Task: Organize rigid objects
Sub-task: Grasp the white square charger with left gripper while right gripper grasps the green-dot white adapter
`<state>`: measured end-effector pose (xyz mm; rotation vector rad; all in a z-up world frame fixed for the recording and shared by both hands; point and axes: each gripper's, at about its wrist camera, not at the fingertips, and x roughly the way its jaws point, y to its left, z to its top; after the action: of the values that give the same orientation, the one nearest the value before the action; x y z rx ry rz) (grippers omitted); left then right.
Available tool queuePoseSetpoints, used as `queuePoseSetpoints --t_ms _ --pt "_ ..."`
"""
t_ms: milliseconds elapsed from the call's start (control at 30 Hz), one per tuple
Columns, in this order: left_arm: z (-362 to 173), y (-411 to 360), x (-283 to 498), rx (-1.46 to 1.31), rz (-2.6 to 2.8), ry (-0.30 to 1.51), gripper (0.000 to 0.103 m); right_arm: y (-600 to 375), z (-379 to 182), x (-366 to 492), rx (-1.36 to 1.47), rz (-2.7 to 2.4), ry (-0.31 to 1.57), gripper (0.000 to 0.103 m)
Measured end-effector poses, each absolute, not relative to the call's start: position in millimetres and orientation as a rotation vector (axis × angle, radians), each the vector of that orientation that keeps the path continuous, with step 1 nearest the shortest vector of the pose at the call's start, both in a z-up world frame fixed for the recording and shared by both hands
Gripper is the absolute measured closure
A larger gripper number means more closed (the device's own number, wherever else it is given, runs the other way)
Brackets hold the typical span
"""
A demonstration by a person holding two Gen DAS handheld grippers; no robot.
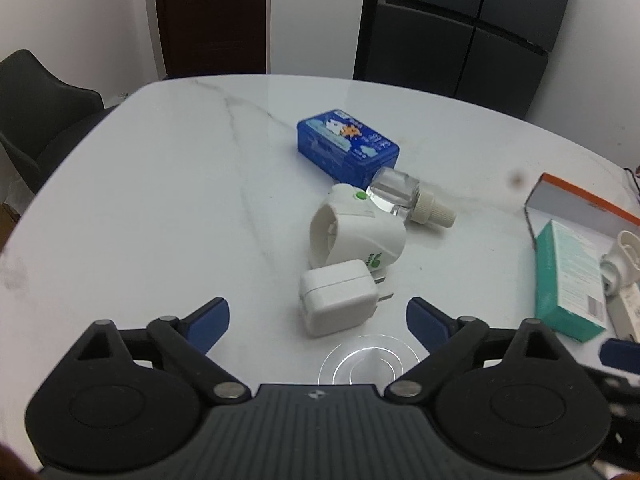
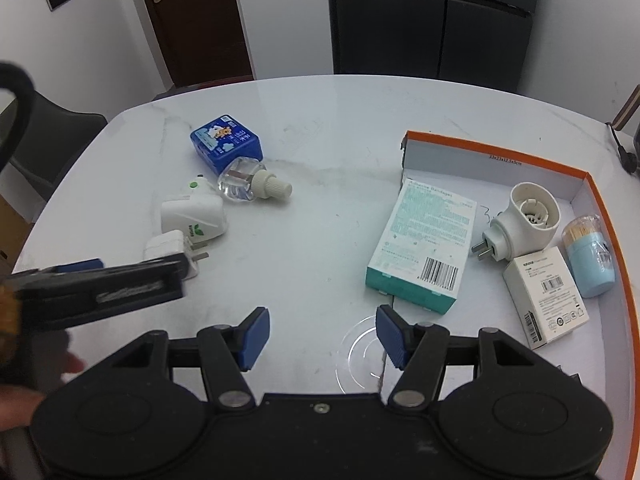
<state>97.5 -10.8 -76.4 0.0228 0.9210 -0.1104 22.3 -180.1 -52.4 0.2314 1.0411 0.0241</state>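
Note:
My left gripper (image 1: 318, 320) is open, its jaws on either side of a white plug charger (image 1: 338, 304) on the marble table. Behind it lie a white mosquito-repellent plug-in (image 1: 356, 236), a clear refill bottle (image 1: 404, 200) and a blue tin (image 1: 346, 146). My right gripper (image 2: 322, 336) is open and empty above the table, just left of the orange-rimmed box (image 2: 592, 184). The box holds a teal bandage box (image 2: 424, 240), a second white plug-in (image 2: 524, 220), a small white carton (image 2: 546, 296) and a light-blue toothpick holder (image 2: 588, 256). The left gripper (image 2: 80, 268) shows at the left of the right wrist view, over the charger (image 2: 168, 248).
The white marble table (image 1: 160, 200) has a rounded far edge. A dark chair (image 1: 36, 112) stands at the left. A brown door (image 2: 196, 20) and a black fridge (image 2: 432, 20) are behind the table. A black cable (image 2: 620, 148) lies at the right edge.

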Motion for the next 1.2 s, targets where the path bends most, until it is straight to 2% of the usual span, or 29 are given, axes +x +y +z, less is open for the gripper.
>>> queuePoseSetpoints --t_ms 100,233,267,400,433,667,933,1000,1067,1100,1133,1200 --pt "-89.8 -19.2 103.7 0.052 -0.086 0.915 0.007 -180.7 -56.2 25.7 0.225 0.021 1.046 0.031" --pt "-99.4 -21.5 105.7 0.064 -0.104 0.889 0.024 -182.3 -60.2 30.0 0.215 0.017 1.049 0.031" --pt "-99.3 -21.3 104.9 0.072 -0.117 0.873 0.035 -182.2 -61.1 31.3 0.214 0.017 1.05 0.031" --pt "-95.9 -17.4 104.7 0.113 -0.163 0.853 0.064 -178.8 -65.0 38.1 0.21 0.028 1.055 0.031" --pt "-96.1 -15.9 105.6 0.114 -0.172 0.852 0.074 -176.3 -65.6 40.2 0.209 0.037 1.055 0.031" --pt "-87.4 9.8 95.2 0.073 -0.207 0.856 0.074 -153.2 -65.4 58.1 0.218 0.101 1.047 0.031" --pt "-88.7 31.1 72.8 0.149 -0.2 0.811 0.073 -120.4 -67.4 72.0 0.212 0.159 1.041 0.031" --pt "-93.0 33.6 72.9 0.175 -0.183 0.828 0.071 -114.6 -67.6 74.2 0.213 0.162 1.04 0.031" --pt "-97.4 38.7 72.2 0.161 -0.182 0.829 0.062 -109.5 -67.8 76.5 0.212 0.161 1.039 0.031" --pt "-98.1 41.5 71.4 0.154 -0.18 0.826 0.062 -107.3 -68.0 77.4 0.21 0.163 1.041 0.031" --pt "-98.2 43.6 71.2 0.141 -0.183 0.826 0.062 -104.8 -68.6 78.6 0.206 0.163 1.042 0.031" --pt "-97.4 46.7 70.7 0.123 -0.192 0.823 0.074 -101.0 -70.3 80.9 0.202 0.16 1.045 0.031"
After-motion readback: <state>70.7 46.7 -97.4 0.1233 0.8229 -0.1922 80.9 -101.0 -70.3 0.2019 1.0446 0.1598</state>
